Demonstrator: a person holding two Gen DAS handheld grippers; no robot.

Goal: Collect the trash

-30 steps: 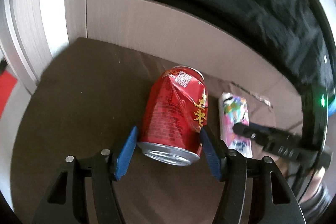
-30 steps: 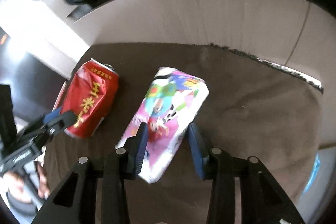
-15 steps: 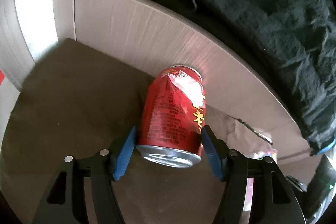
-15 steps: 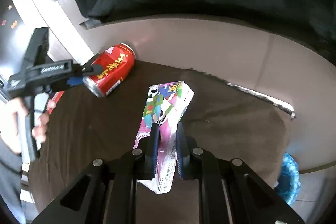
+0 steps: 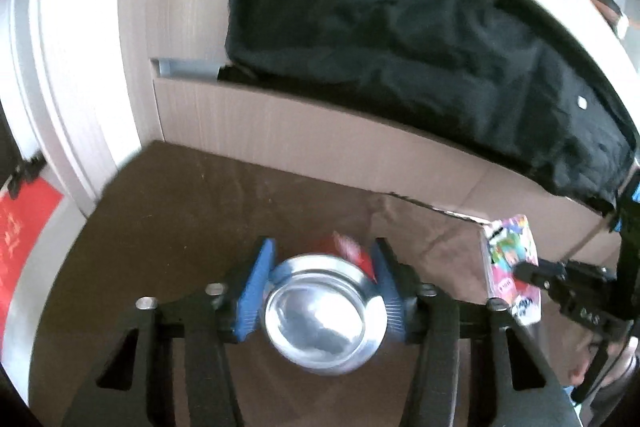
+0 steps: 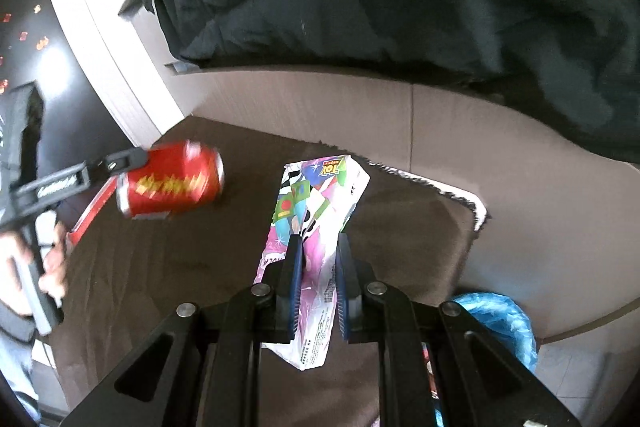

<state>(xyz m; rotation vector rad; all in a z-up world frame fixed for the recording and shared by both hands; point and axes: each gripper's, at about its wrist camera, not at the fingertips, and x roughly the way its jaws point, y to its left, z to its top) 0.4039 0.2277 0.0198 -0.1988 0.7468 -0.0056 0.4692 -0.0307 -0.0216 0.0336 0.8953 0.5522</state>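
My left gripper (image 5: 320,291) is shut on a dented red drink can (image 5: 324,311), held above the brown rug with its silver base facing the camera. The can also shows in the right wrist view (image 6: 172,183), blurred, at the left. My right gripper (image 6: 318,279) is shut on a colourful cartoon-printed wrapper (image 6: 316,211), lifted off the rug. That wrapper shows in the left wrist view (image 5: 512,259) at the right, pinched by the right gripper.
A brown rug (image 6: 160,287) covers the floor. A beige bed frame (image 5: 320,147) runs along the back under a black blanket (image 5: 400,27). A blue plastic bag (image 6: 500,323) sits at the right edge of the rug. A white door frame (image 5: 60,67) stands left.
Both grippers have lifted their loads off the rug. The can has tilted so its base now faces the left camera. The right gripper closed on the wrapper.
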